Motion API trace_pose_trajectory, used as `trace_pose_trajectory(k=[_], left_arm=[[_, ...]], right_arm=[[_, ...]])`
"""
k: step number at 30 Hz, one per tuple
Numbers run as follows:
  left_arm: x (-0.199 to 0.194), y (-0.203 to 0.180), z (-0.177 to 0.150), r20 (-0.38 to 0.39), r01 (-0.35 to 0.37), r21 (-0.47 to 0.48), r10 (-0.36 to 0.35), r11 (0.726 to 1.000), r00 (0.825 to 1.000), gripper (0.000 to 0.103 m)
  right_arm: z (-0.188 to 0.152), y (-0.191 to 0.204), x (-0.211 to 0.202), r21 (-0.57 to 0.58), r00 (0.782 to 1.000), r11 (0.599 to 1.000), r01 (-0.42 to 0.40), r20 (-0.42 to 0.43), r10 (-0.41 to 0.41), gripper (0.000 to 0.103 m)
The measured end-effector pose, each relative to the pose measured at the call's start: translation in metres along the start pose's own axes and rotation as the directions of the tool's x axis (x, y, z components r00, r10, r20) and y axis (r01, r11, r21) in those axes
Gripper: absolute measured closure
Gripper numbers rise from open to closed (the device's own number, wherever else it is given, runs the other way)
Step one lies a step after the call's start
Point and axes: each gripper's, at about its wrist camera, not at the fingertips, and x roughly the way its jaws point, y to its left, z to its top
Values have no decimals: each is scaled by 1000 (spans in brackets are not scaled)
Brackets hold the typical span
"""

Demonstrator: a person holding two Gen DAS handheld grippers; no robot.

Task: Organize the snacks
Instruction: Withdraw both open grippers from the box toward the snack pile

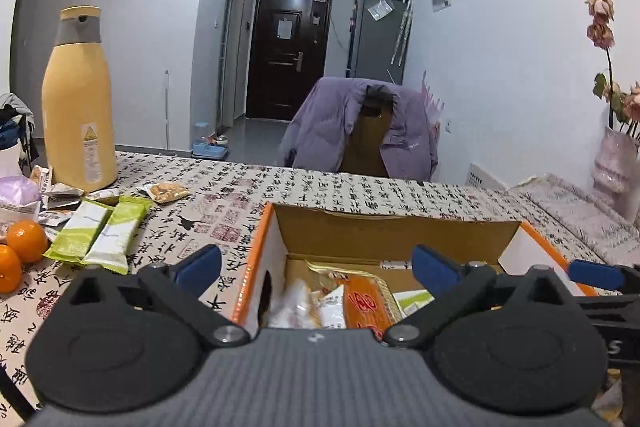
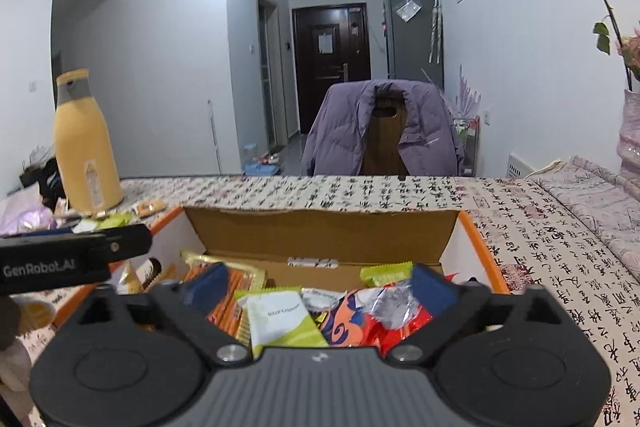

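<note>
A cardboard box (image 1: 392, 231) with orange edges stands open on the table and holds several snack packets. My left gripper (image 1: 316, 263) is open over the box's left half, above white and orange packets (image 1: 360, 303), with nothing between its pads. My right gripper (image 2: 320, 283) is also open over the box (image 2: 320, 231). Below it lie a green-white packet (image 2: 280, 319) and a red foil packet (image 2: 380, 311), neither touched by the pads. Two green-white packets (image 1: 100, 235) and a brown snack packet (image 1: 168, 193) lie on the cloth left of the box.
A tall yellow bottle (image 1: 78, 103) stands at the far left, with two oranges (image 1: 24, 243) and torn wrappers nearby. A chair draped in a purple jacket (image 1: 360, 127) is behind the table. A vase of dried flowers (image 1: 616, 155) stands at the right. The table wears a calligraphy-print cloth (image 1: 360, 191).
</note>
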Motion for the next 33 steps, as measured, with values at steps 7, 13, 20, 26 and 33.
trace_pose_trajectory(k=[7, 13, 20, 26, 33], left_arm=[[-4, 6, 2, 6, 3, -29, -2, 1000, 1000, 0], [-8, 5, 3, 13, 4, -30, -4, 1000, 1000, 0], [-22, -1, 12, 24, 18, -31, -18, 999, 1000, 0], [-42, -3, 18, 28, 18, -49, -16, 999, 999, 0], [-72, 0, 15, 23, 19, -47, -18, 999, 1000, 0]], right_arm=[[1, -3, -5, 8, 1000, 1000, 5, 16, -5, 0], [3, -2, -9, 11, 1000, 1000, 4, 23, -4, 0], [11, -6, -17, 19, 999, 1000, 9, 38, -9, 0], [21, -5, -31, 25, 999, 1000, 10, 39, -11, 0], [22, -3, -65, 8, 998, 1000, 19, 53, -19, 0]])
